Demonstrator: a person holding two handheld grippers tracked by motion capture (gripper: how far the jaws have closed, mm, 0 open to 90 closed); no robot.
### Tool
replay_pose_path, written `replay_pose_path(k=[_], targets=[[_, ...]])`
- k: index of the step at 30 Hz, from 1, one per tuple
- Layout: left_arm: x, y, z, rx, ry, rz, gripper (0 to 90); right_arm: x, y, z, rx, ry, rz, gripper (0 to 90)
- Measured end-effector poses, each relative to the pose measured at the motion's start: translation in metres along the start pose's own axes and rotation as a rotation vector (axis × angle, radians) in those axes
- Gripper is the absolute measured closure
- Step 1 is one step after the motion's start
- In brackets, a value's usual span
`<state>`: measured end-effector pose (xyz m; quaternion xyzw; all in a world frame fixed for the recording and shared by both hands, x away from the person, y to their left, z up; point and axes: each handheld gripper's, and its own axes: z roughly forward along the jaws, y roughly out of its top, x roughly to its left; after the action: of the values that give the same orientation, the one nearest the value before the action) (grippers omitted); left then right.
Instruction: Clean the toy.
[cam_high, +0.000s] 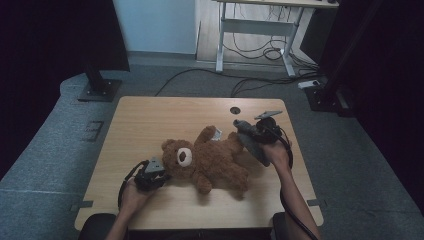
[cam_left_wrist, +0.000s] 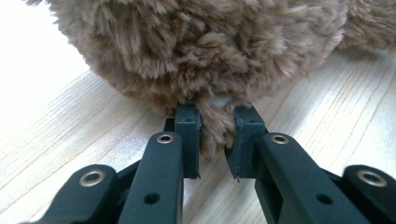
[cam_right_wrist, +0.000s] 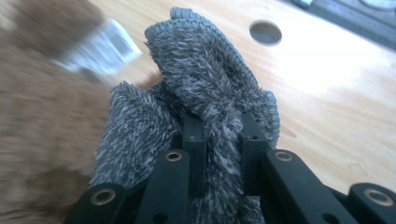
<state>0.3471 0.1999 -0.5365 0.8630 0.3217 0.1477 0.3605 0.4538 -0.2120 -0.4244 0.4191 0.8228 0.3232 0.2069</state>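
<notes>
A brown teddy bear (cam_high: 210, 160) lies on its back across the wooden table (cam_high: 150, 115), head toward the left. My left gripper (cam_high: 162, 176) lies low on the table at the bear's head. In the left gripper view this gripper (cam_left_wrist: 217, 116) is shut on a tuft of the bear's fur (cam_left_wrist: 201, 46). My right gripper (cam_high: 240, 126) is raised over the bear's far side, tilted toward the back of the table. It (cam_right_wrist: 223, 123) is shut on a grey fuzzy knitted piece (cam_right_wrist: 205, 79), which bunches up above the jaws. A white tag (cam_right_wrist: 100, 46) sticks out of the bear.
A round cable hole (cam_high: 236, 109) sits in the table near its far edge, just beyond the right gripper. A black stand (cam_high: 100, 90) is on the floor at the back left. Cables (cam_high: 250, 80) and a white desk frame (cam_high: 260, 30) lie behind.
</notes>
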Motion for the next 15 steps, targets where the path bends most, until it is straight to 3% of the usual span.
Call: replay_pose_path(k=[4, 7, 9, 10, 11, 12, 14, 15], targets=[[0.0, 0.0, 0.0, -0.001, 0.0, -0.001, 75.7, 0.018, 0.014, -0.019, -0.057, 0.056, -0.027, 77.3], [0.0, 0.0, 0.0, -0.002, -0.001, -0.002, 75.6, 0.032, 0.022, -0.024, -0.079, 0.095, -0.053, 77.3], [0.0, 0.0, 0.0, -0.003, -0.001, -0.004, 75.6, 0.037, 0.024, -0.025, -0.085, 0.11, -0.067, 77.3], [0.0, 0.0, 0.0, -0.006, -0.001, -0.007, 75.6, 0.05, 0.03, -0.025, -0.09, 0.135, -0.09, 77.3], [0.0, 0.0, 0.0, -0.006, -0.002, -0.009, 75.6, 0.05, 0.03, -0.025, -0.09, 0.135, -0.09, 77.3], [0.0, 0.0, 0.0, -0.007, -0.002, -0.01, 75.6, 0.062, 0.036, -0.021, -0.088, 0.158, -0.118, 77.3], [0.001, 0.0, 0.0, -0.008, -0.004, -0.011, 75.5, 0.068, 0.039, -0.019, -0.084, 0.169, -0.132, 77.3], [0.0, 0.0, 0.0, -0.008, -0.004, -0.011, 75.6, 0.081, 0.044, -0.012, -0.075, 0.191, -0.152, 77.3]])
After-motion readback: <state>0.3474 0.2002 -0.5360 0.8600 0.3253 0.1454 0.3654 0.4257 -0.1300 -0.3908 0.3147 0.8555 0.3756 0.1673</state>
